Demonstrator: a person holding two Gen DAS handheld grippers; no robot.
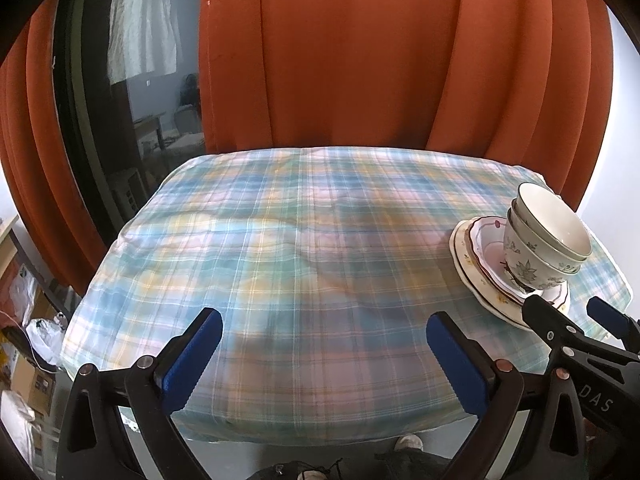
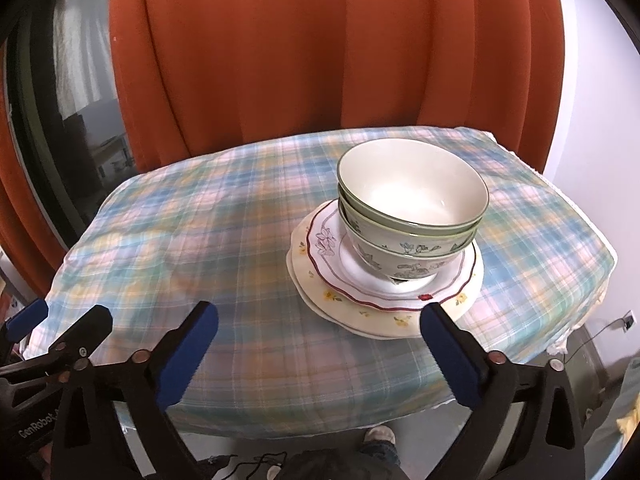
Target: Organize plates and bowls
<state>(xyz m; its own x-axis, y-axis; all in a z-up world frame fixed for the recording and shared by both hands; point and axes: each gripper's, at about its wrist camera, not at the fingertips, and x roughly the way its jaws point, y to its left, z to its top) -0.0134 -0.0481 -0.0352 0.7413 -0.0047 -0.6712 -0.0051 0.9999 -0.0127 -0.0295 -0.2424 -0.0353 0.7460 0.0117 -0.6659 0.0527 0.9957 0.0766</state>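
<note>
we found the dishes gathered in one pile on the plaid tablecloth [image 2: 200, 240], toward the right side of the table. at the bottom lay a cream plate with small yellow flowers [image 2: 384, 320], and on it sat a white scalloped plate with a red rim [image 2: 332, 248]. two green-rimmed floral bowls [image 2: 412, 216] stood nested one inside the other on that upper plate, the top one empty and pale inside, and the pair leaned a little to one side. our right gripper [image 2: 320, 322] hung just in front of the pile with its blue-padded fingers spread wide and nothing between them; the tip of its right finger [image 2: 436, 328] overlapped the near edge of the cream plate in its own view, though we could not tell whether it touched. our left gripper [image 1: 324, 326] hovered over the bare middle of the cloth, its fingers equally wide and empty, well apart from the dishes. from the left wrist camera the pile [image 1: 532, 248] showed at the far right, with the right gripper's black arms just before it. behind the table hung orange curtains [image 1: 360, 52], and a dark window pane [image 1: 132, 80] stood to their left. a shoe [image 2: 378, 436] showed on the floor under the near table edge.
</note>
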